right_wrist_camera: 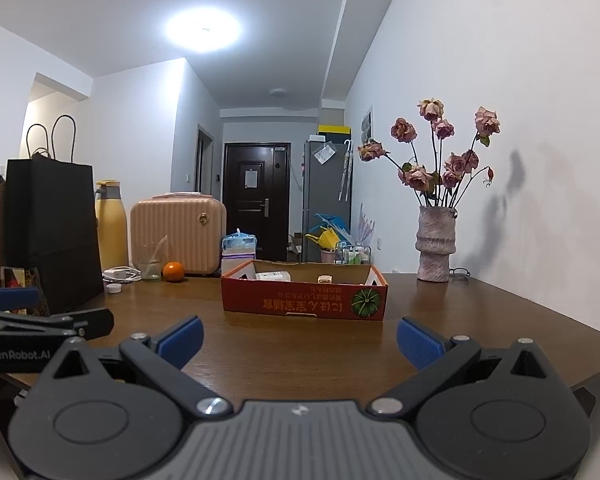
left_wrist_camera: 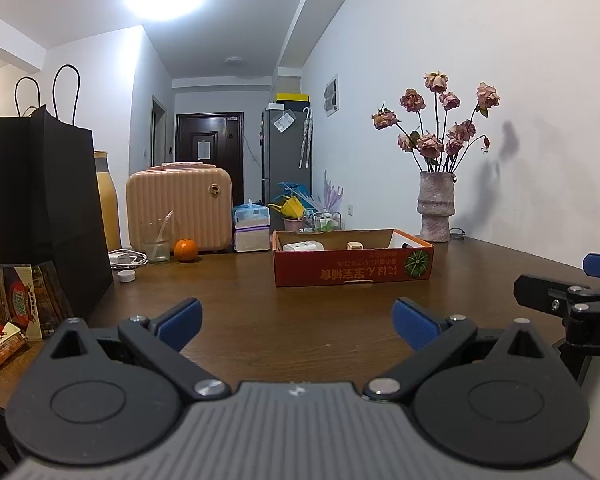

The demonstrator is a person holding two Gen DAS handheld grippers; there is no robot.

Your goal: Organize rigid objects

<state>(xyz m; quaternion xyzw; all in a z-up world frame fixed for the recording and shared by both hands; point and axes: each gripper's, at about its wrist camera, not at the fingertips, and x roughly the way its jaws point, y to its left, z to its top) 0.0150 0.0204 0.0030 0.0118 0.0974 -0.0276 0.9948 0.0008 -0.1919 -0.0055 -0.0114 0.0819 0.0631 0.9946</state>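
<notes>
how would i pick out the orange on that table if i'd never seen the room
Start at the peach ribbed suitcase standing at the far left of the brown table. At its foot, just right of a clear glass with a straw, sits the orange. It is the only small, round, bright orange thing there.

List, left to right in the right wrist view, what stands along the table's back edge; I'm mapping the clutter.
Black paper bag → yellow bottle → pink ribbed case → red cardboard box → pink ceramic vase of dried roses.
</notes>
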